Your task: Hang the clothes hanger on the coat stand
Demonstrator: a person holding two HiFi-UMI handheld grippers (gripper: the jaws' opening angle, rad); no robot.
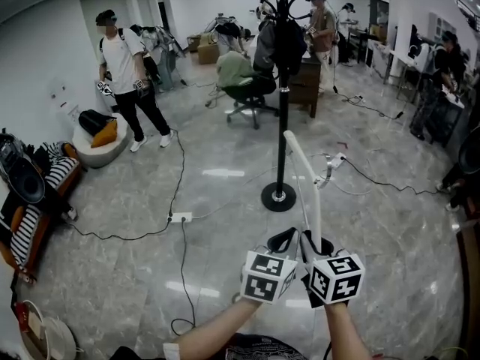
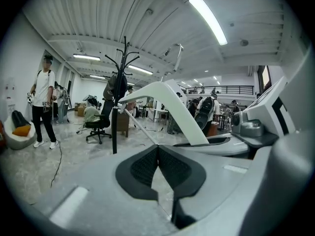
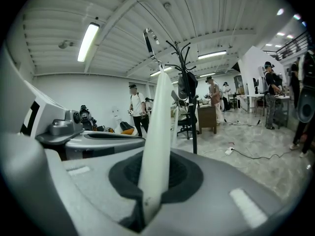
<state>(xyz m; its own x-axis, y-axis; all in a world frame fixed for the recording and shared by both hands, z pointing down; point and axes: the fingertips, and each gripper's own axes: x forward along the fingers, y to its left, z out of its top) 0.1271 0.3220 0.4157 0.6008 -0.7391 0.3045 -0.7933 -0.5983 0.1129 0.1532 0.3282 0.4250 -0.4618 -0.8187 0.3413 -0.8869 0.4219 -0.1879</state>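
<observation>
The black coat stand [image 1: 281, 111] rises from a round base on the grey floor ahead of me, with dark garments on its upper hooks. A white plastic clothes hanger [image 1: 304, 178] slants up from my right gripper [image 1: 312, 241], which is shut on one of its arms. In the right gripper view the white hanger [image 3: 157, 127] runs up between the pads of the right gripper [image 3: 153, 173], its metal hook [image 3: 149, 39] on top, left of the coat stand [image 3: 190, 107]. My left gripper [image 1: 283, 240] is close beside the right one; in the left gripper view the left gripper [image 2: 157, 150] has its pads together, empty, the hanger [image 2: 170, 102] to its right.
Cables and a power strip [image 1: 180, 217] lie on the floor left of the stand's base. An office chair [image 1: 251, 96] and a wooden desk [image 1: 306, 85] stand behind the stand. A person [image 1: 127, 73] stands at the back left; others work at the far right. A sofa [image 1: 30, 193] is at the left.
</observation>
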